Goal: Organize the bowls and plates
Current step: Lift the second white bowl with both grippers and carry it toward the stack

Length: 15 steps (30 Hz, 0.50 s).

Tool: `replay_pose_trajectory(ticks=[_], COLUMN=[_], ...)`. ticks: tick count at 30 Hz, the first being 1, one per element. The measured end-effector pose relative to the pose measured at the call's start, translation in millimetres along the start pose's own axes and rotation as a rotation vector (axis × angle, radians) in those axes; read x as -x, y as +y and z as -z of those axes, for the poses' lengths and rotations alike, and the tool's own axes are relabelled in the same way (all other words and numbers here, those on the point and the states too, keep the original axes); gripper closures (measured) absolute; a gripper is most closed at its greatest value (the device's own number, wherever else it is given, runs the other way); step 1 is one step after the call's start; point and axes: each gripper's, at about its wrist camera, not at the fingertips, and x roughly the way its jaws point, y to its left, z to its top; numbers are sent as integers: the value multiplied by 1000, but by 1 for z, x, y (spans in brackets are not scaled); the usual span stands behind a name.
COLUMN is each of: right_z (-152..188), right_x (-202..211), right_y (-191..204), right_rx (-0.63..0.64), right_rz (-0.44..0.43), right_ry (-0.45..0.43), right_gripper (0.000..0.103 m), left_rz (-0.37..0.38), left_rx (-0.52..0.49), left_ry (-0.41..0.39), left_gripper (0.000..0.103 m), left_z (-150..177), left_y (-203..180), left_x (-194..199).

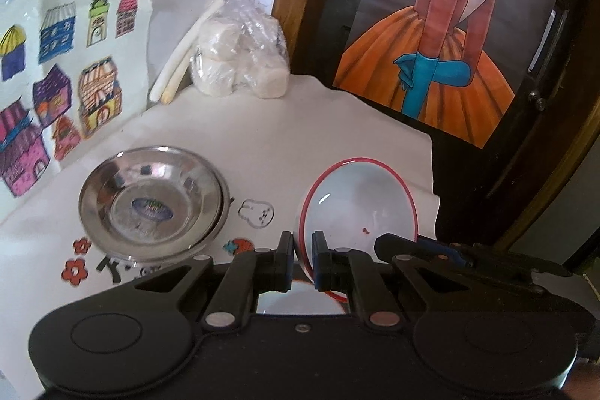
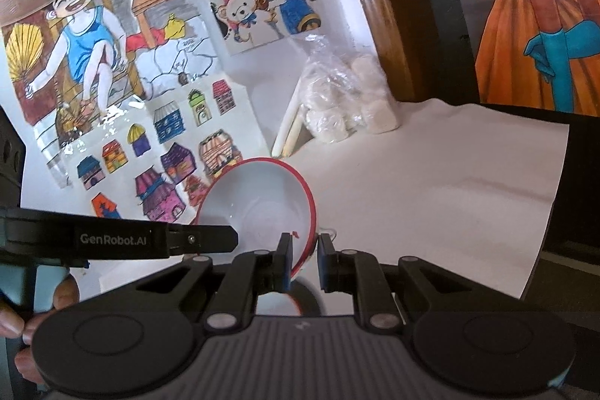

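Your left gripper (image 1: 303, 259) and right gripper (image 2: 304, 259) each clamp the thin red rim of the same glossy white bowl (image 2: 258, 197), tilted above the paper-covered table (image 1: 262, 137) beside a round stainless-steel dish (image 1: 152, 201); "GenRobot.AI" marks the left tool.

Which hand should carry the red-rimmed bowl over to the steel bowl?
Probably left. Both pinch the rim of the red-rimmed bowl, but the left hand-held gripper holds the side nearest the steel bowl; the right hand-held gripper holds the far side.
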Motion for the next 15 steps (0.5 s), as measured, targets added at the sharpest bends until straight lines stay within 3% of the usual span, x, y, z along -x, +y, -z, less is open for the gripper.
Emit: replay_pose_trajectory(ticks=[15], right_z=[16], right_x=[-2], right_y=[10], right_rx=[2], right_rz=[-22], right_ry=[76], right_gripper=[88], left_rz=[13], left_rx=[64], left_ry=[44], left_gripper=[93], left_z=[27], left_y=[22], left_x=[1])
